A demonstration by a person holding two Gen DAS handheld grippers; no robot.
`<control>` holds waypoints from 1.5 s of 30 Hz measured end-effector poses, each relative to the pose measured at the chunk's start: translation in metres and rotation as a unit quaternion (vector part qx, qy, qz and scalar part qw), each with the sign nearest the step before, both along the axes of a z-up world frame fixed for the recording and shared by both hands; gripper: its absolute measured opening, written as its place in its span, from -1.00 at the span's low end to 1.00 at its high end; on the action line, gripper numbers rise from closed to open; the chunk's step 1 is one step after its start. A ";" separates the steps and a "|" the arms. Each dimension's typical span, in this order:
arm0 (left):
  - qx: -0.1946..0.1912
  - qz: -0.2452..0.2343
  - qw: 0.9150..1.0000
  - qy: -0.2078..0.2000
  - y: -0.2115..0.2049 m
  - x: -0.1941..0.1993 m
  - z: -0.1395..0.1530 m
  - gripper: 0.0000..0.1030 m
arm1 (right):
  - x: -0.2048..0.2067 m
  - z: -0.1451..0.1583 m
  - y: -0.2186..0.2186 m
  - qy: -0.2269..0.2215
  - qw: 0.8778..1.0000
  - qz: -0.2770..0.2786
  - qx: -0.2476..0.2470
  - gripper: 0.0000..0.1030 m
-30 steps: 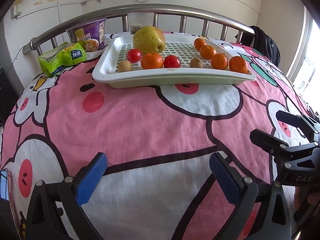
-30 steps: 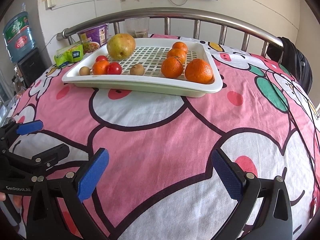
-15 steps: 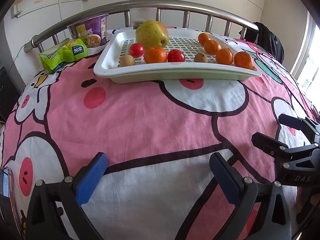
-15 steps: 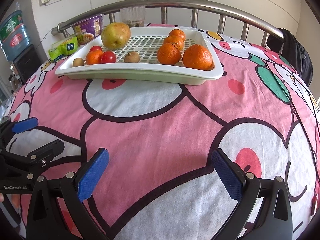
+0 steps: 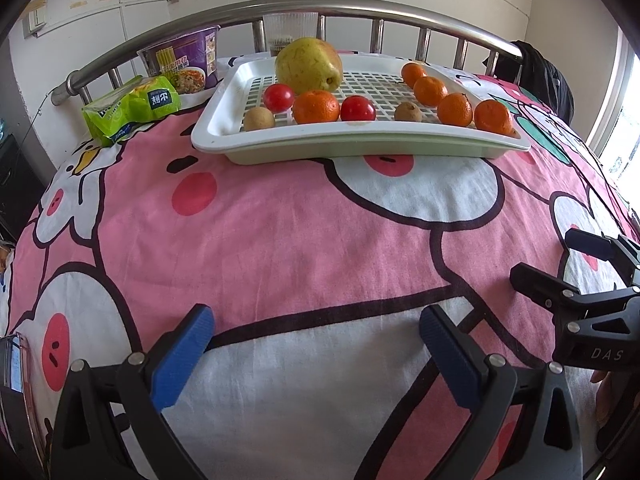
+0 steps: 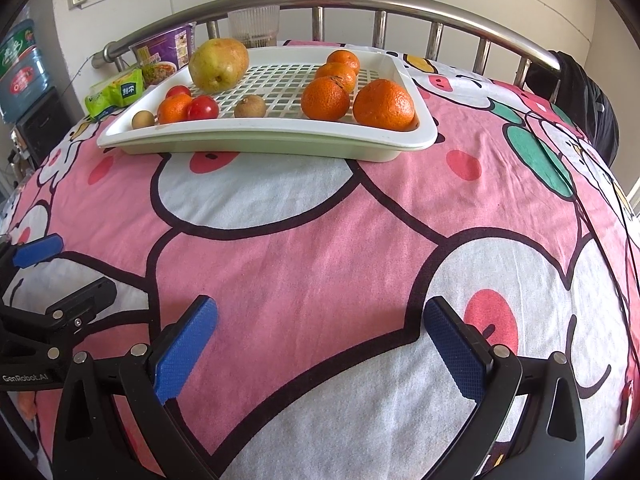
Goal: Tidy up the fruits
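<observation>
The fruits sit in the white tray [image 5: 360, 142] on the bed [image 5: 300, 240]: four oranges [image 6: 383, 105] already lined along its right side, the rest mixed at left, seemingly unsorted. The left gripper [image 5: 316, 354] and right gripper [image 6: 320, 350] hover well short, jaws wide and empty.

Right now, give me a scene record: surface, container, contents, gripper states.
surface: pink cartoon bedsheet
container: white slotted tray, at far end near the bed rail
contents: one pear, five oranges, two tomatoes, two small brown fruits
right row: four oranges, nearest
left cluster: lone orange between the tomatoes
off tray: green snack bag, purple noodle cup
left gripper: open, empty
right gripper: open, empty
</observation>
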State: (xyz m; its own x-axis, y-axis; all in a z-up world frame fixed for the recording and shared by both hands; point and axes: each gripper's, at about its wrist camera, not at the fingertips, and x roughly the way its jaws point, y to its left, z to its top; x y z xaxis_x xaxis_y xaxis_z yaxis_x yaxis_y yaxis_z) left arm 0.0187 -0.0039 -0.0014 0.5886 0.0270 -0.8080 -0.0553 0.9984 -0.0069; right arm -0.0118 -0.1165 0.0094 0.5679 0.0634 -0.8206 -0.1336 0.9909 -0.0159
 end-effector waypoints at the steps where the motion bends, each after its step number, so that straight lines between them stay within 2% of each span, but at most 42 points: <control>1: 0.000 0.000 1.000 0.000 0.000 0.000 0.000 1.00 | 0.000 0.000 0.000 0.000 1.000 0.000 0.000 1.00; 45: 0.000 -0.002 1.000 0.000 -0.001 -0.003 0.000 1.00 | -0.003 0.000 0.001 0.000 1.000 0.000 0.000 1.00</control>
